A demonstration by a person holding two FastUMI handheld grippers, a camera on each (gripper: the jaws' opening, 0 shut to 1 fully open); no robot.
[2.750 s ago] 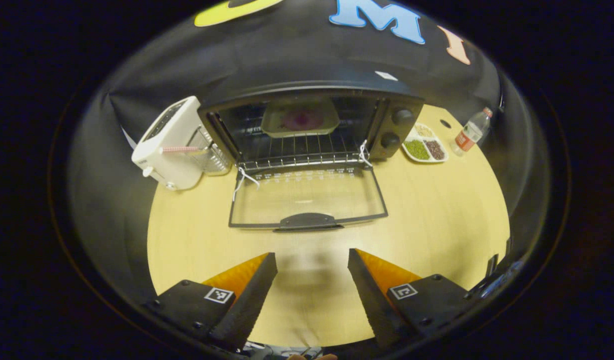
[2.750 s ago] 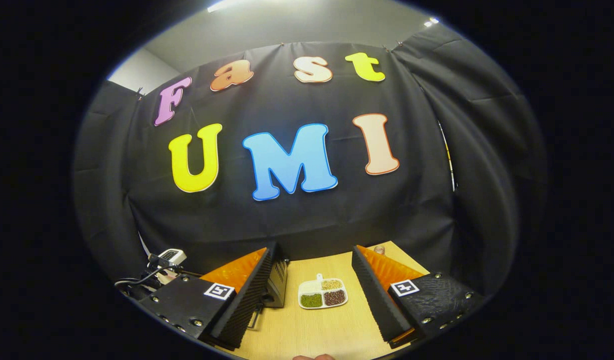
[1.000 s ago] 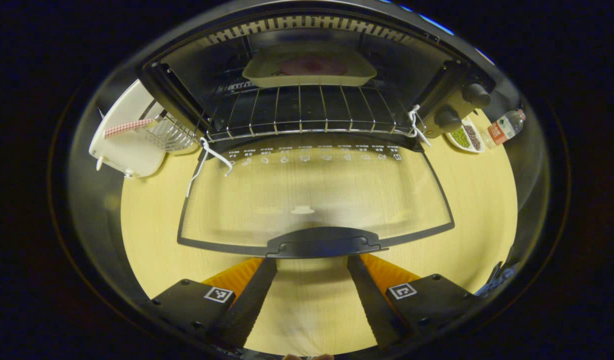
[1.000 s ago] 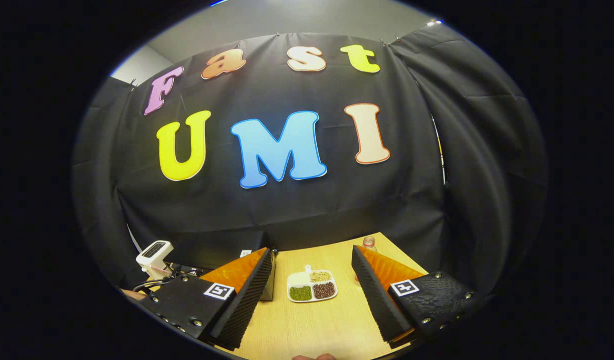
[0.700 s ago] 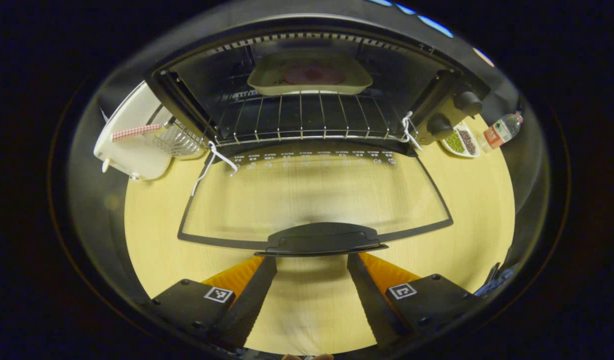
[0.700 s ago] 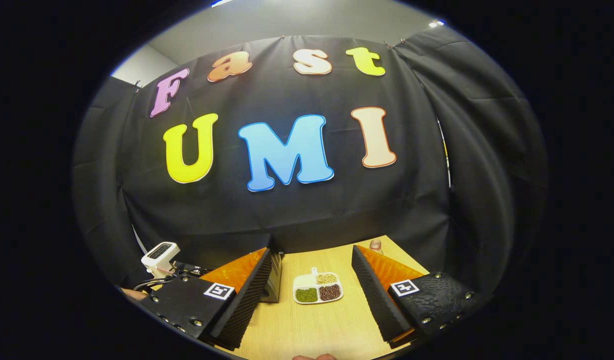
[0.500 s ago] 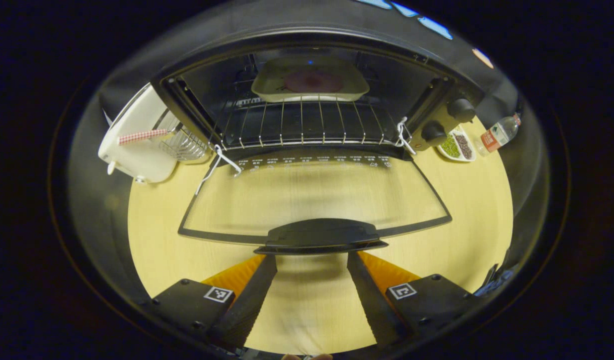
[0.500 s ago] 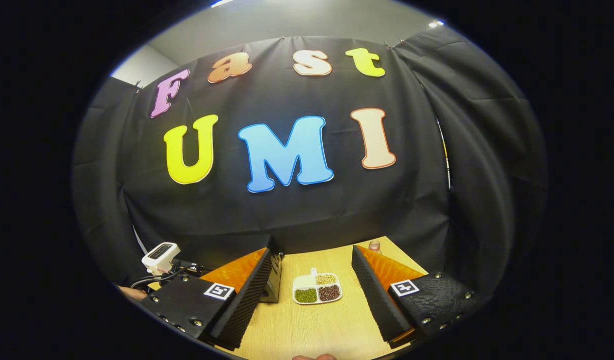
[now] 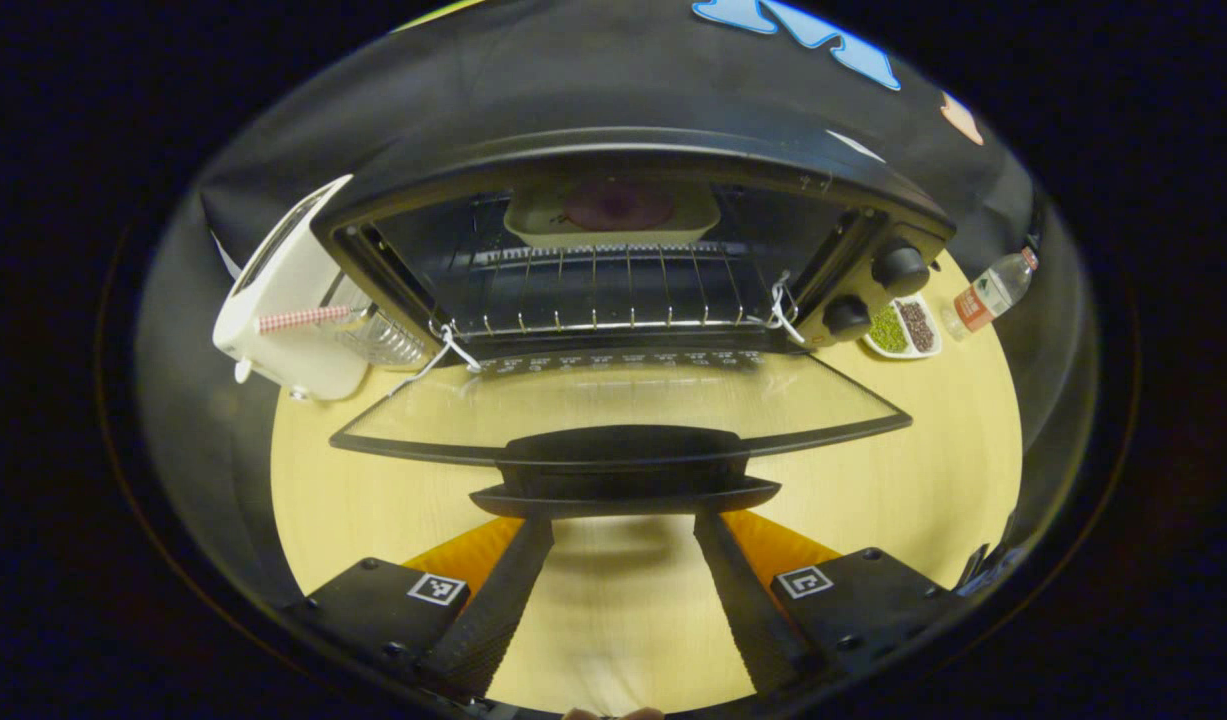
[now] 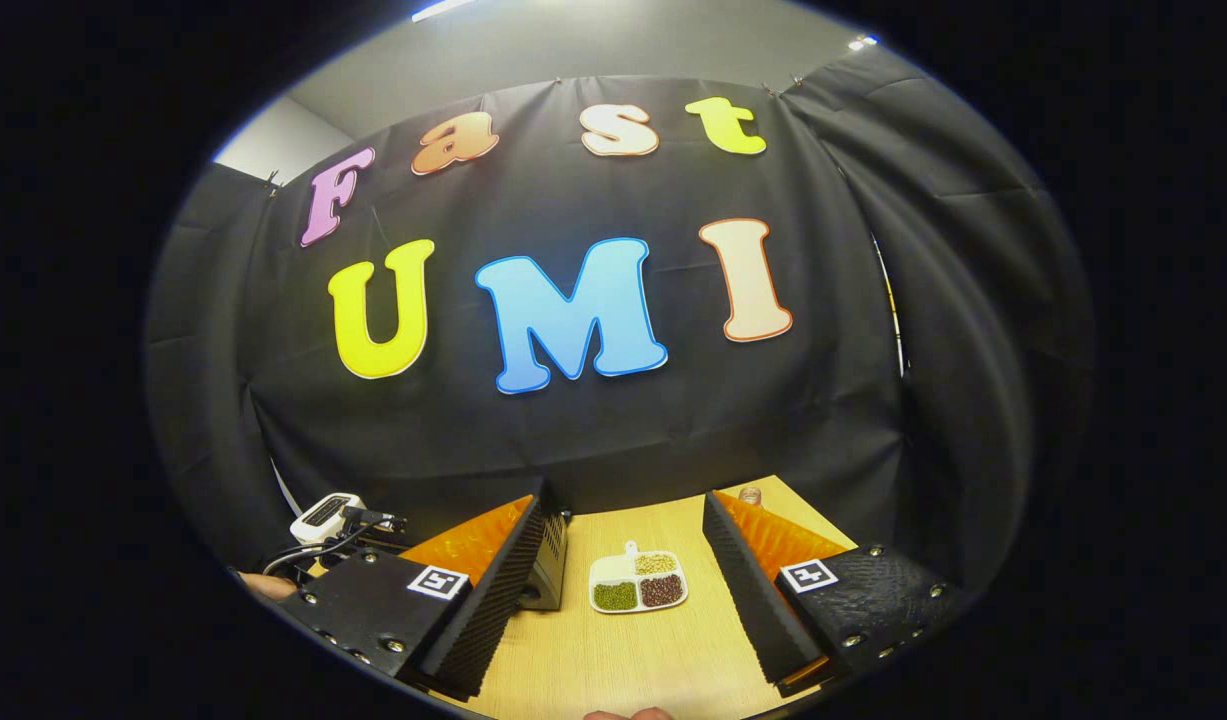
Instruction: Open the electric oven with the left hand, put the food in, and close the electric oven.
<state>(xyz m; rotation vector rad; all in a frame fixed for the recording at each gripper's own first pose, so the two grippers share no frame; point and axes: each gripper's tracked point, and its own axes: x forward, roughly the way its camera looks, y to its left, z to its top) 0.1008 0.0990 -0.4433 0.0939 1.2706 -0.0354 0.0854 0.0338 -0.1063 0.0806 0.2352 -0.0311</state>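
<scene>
- Electric oven [image 9: 633,150]: stands on the bench [image 9: 933,470], cavity exposed. Its glass door [image 9: 623,400] is hinged at the oven's lower front edge and sits part-way up, neither flat nor shut.
- Door handle [image 9: 623,480]: at the door's free edge, the part of the oven nearest the camera.
- Left tongs [image 9: 623,520]: fingers spread apart, tips directly under the door handle. Whether they touch it cannot be told; nothing is gripped between them.
- Food [image 9: 618,203]: a dark round piece in a pale tray [image 9: 613,230], resting on the wire rack [image 9: 613,295] deep inside the oven.
- White appliance [image 9: 283,300]: just beside the oven's left wall.
- Divided dish [image 9: 903,328] of beans: on the bench beside the oven's knob side; a bottle [image 9: 988,295] stands just beyond it.
- Right tongs [image 10: 623,540]: fingers spread wide, holding nothing, raised above the bench well off the oven's right side, aimed at the divided dish.
</scene>
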